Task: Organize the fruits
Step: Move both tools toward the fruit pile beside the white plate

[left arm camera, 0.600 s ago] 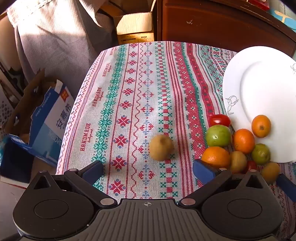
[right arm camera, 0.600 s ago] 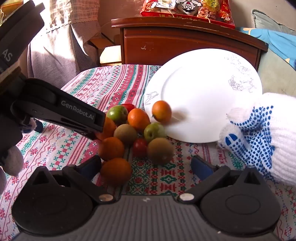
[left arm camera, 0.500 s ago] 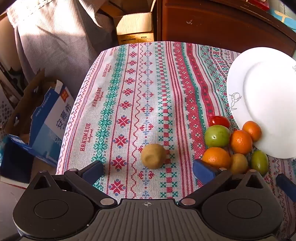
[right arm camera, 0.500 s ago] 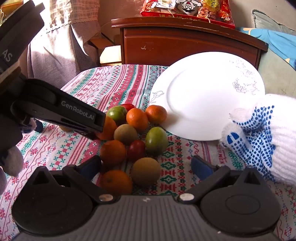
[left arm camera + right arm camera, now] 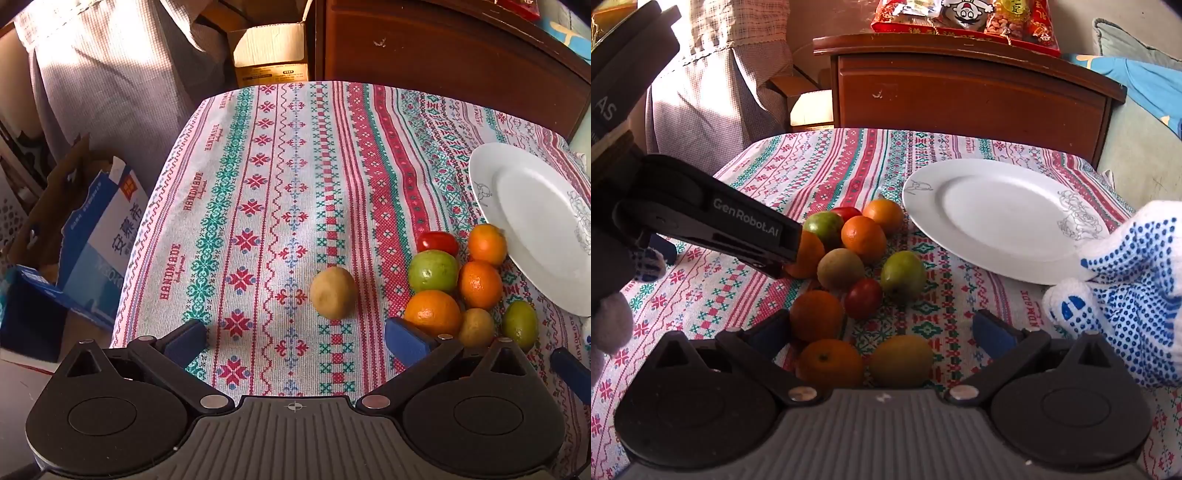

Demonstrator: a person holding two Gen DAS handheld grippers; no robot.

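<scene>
A lone brown fruit (image 5: 332,291) lies on the patterned tablecloth (image 5: 258,184), just ahead of my open left gripper (image 5: 295,343). To its right is a cluster: a green fruit (image 5: 432,271), oranges (image 5: 480,284), a tomato (image 5: 437,242). The same pile shows in the right wrist view, with an orange (image 5: 816,319), a second orange (image 5: 829,363) and a yellowish fruit (image 5: 901,360) lying loose between the fingers of my open right gripper (image 5: 881,332). An empty white plate (image 5: 997,214) lies behind the pile. A gloved hand (image 5: 1126,280) holds its near right rim.
The left gripper's arm (image 5: 720,225) reaches over the pile's left side. A wooden cabinet (image 5: 960,96) stands behind the table with snack bags (image 5: 964,18) on top. Cardboard boxes (image 5: 92,236) sit off the table's left edge. The cloth's left half (image 5: 240,166) holds only the lone fruit.
The plate went from steeply tilted to nearly flat and drew back to the right. The last orange rolled off it into the pile; fruits spread toward the right gripper. The lone brown fruit rolled slightly.
</scene>
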